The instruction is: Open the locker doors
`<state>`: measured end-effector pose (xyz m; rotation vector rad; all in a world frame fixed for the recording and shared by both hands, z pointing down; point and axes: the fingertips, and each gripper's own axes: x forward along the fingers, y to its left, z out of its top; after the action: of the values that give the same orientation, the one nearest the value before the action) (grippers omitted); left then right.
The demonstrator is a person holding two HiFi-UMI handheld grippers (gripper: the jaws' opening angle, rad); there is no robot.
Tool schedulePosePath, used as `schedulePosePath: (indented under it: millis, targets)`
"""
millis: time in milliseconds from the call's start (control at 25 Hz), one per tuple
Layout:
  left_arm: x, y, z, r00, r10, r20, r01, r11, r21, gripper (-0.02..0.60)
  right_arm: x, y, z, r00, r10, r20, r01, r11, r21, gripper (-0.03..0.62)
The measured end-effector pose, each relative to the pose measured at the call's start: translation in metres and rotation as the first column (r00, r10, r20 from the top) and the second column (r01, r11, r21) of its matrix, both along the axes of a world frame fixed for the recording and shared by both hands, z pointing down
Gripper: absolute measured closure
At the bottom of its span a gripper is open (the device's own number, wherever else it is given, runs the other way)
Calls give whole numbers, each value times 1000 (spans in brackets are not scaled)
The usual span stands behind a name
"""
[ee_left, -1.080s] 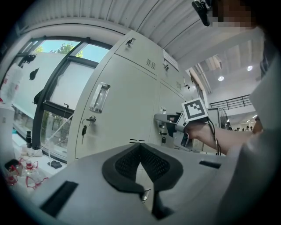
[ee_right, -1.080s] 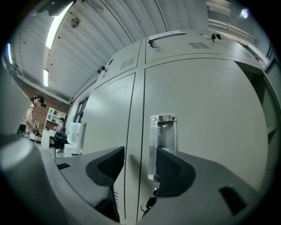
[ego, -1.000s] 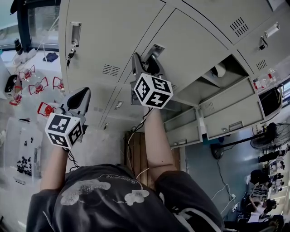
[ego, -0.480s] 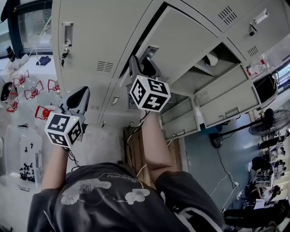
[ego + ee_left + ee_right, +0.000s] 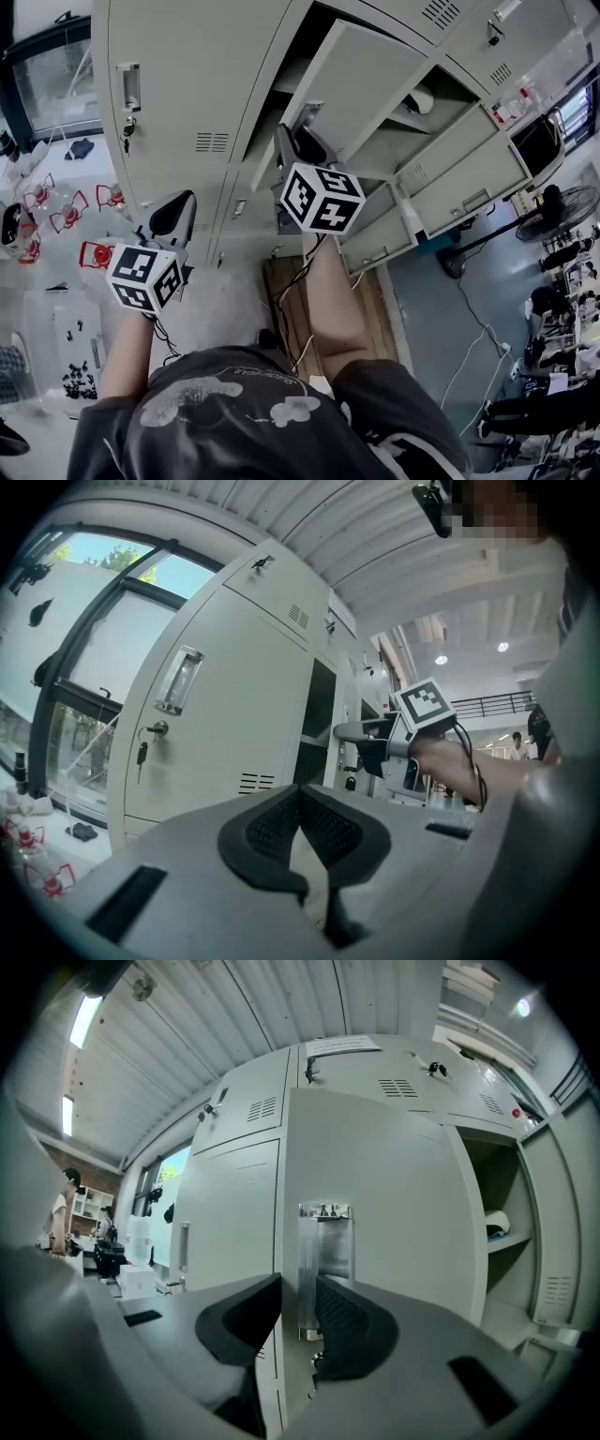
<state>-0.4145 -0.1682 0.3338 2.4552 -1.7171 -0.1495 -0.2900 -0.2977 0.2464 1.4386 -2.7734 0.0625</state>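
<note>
My right gripper [image 5: 298, 141] [image 5: 298, 1302] is at the free edge of the middle locker door [image 5: 375, 75] [image 5: 394, 1204]. Its jaws have just been closing, and they are now shut on that edge at the metal handle plate [image 5: 325, 1241]. One pad lies behind the edge and the other on the plate. The door stands swung partly out, with a dark gap beside it. My left gripper [image 5: 176, 208] [image 5: 300, 799] hangs lower left, shut on nothing. It faces the closed left locker door [image 5: 178, 84] [image 5: 225, 724], which has keys [image 5: 142, 752] in its lock.
Further right, open lockers [image 5: 450, 141] show shelves, one with a white object [image 5: 497, 1224]. A table [image 5: 56, 244] with red items [image 5: 66, 211] stands at the left. A fan [image 5: 562, 206] and some people are at the right, and a wooden panel [image 5: 291, 281] lies on the floor.
The middle door has swung further out with the right gripper at its edge, widening the dark gap. The right gripper drew back from the lockers. The left gripper has stayed about where it was.
</note>
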Motion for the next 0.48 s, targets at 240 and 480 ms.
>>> schedulePosePath:
  millis: [240,480]
  targets:
    - [10,0,11,997,78,-18,-78,997,-22,572,11,12,0,1000,-13,-23,12,999,-30,465]
    - [24,-2,18,992,124,-23,-124,991,-42,572,26,25,-4,998,-64,-6,64,998,-13,464]
